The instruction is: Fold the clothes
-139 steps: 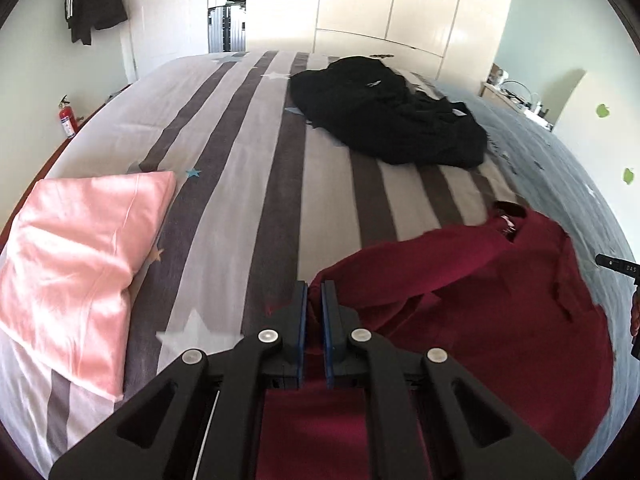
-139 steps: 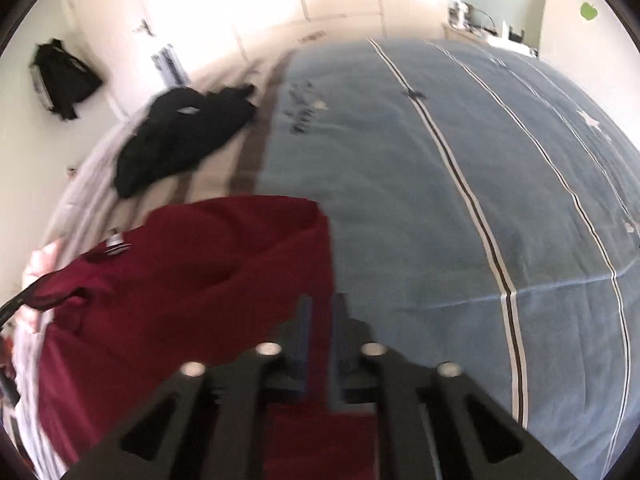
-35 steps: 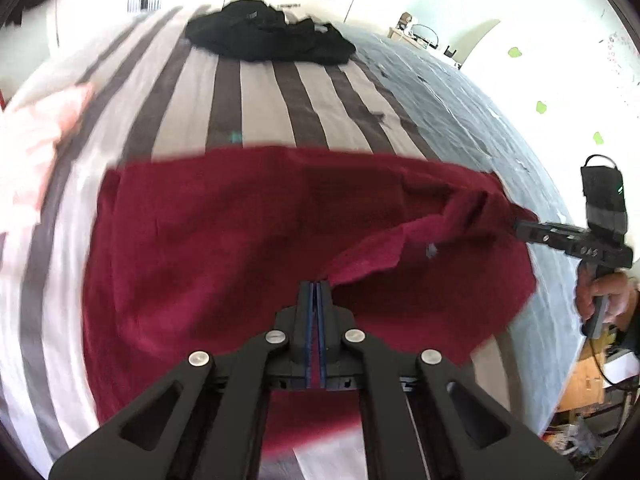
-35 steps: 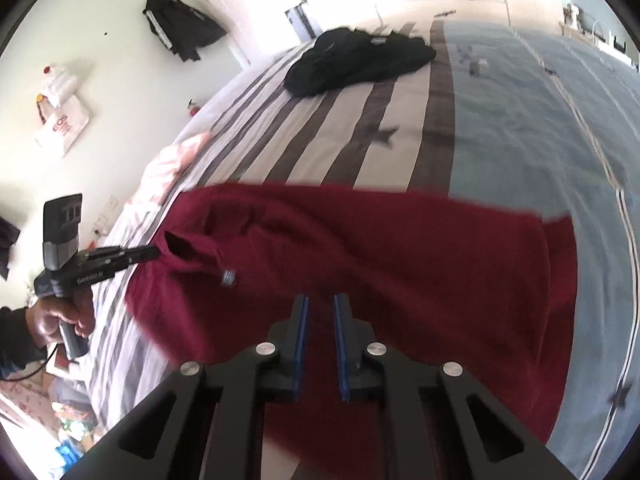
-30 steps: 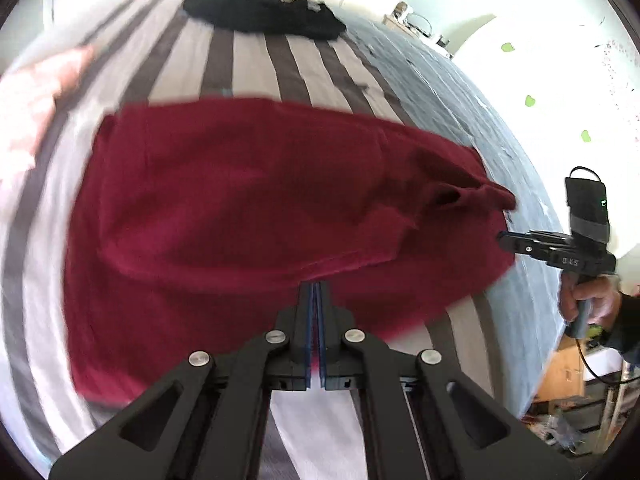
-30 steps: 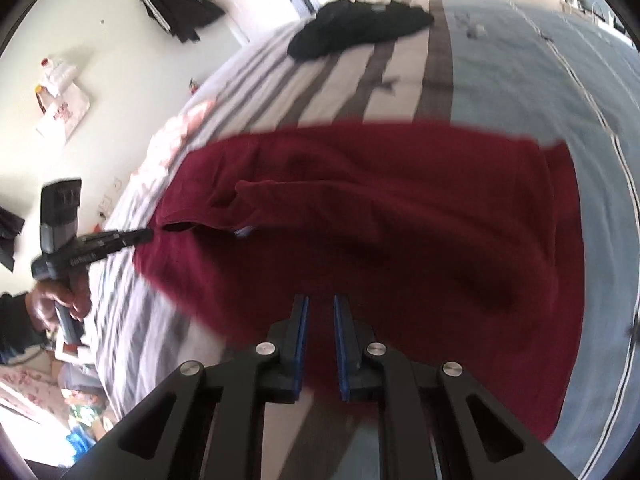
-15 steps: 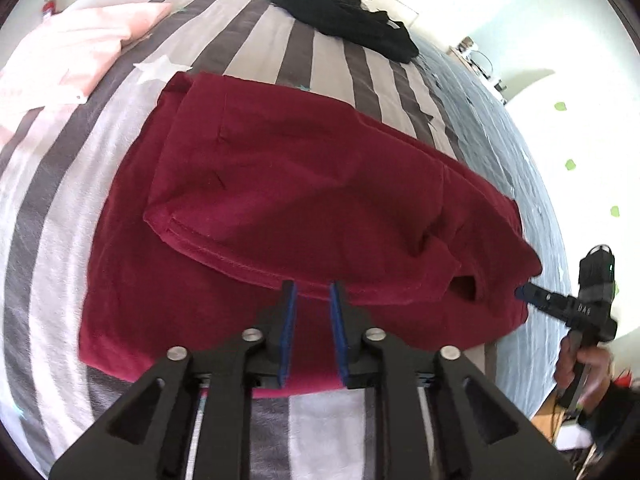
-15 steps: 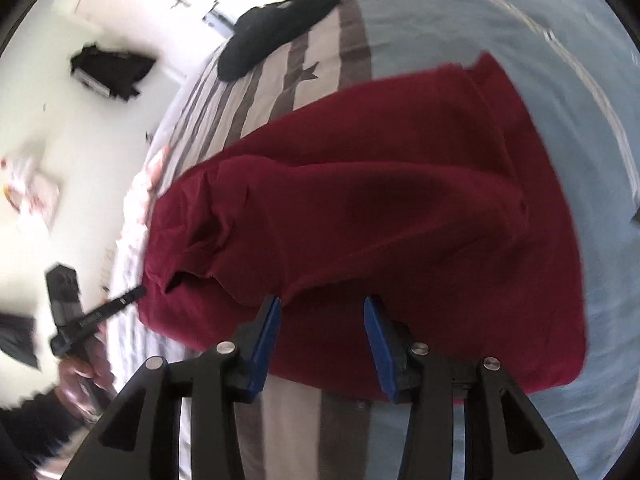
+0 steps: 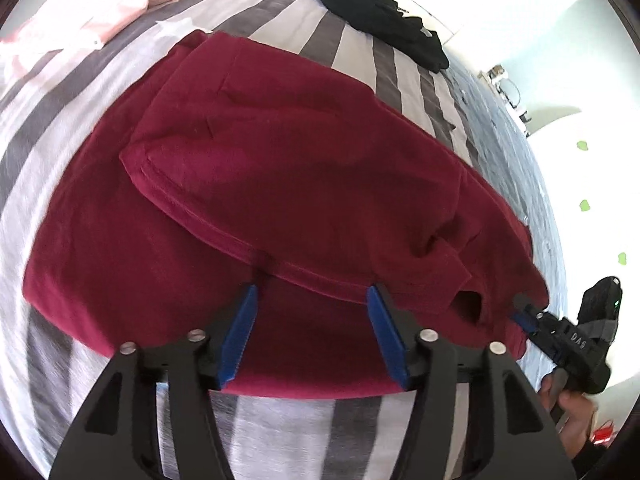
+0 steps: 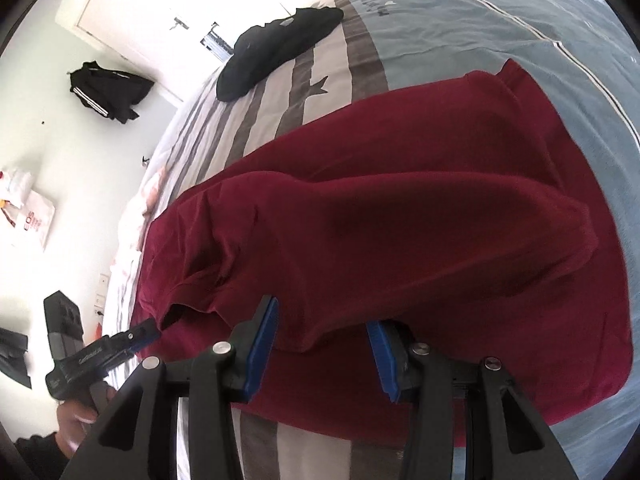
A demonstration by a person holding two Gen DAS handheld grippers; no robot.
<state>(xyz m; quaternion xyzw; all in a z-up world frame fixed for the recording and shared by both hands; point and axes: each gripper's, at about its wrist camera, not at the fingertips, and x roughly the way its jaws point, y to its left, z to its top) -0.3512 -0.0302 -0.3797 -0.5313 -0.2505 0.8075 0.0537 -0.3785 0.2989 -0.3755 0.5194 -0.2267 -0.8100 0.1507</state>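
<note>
My left gripper [image 9: 312, 332] was opening, my right gripper [image 10: 320, 354] stood wide, both off the maroon shirt [image 9: 280, 184]; its puffy fold, lower centre, might have sprung open.

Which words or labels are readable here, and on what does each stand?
"DAS": side of the right gripper.
"EOS": red letters on the white bag on the wall.
Lettering on the left gripper, jaws opening with the maroon shirt between them: too blurred.
Dark print on the blue bedding: too blurred.
</note>
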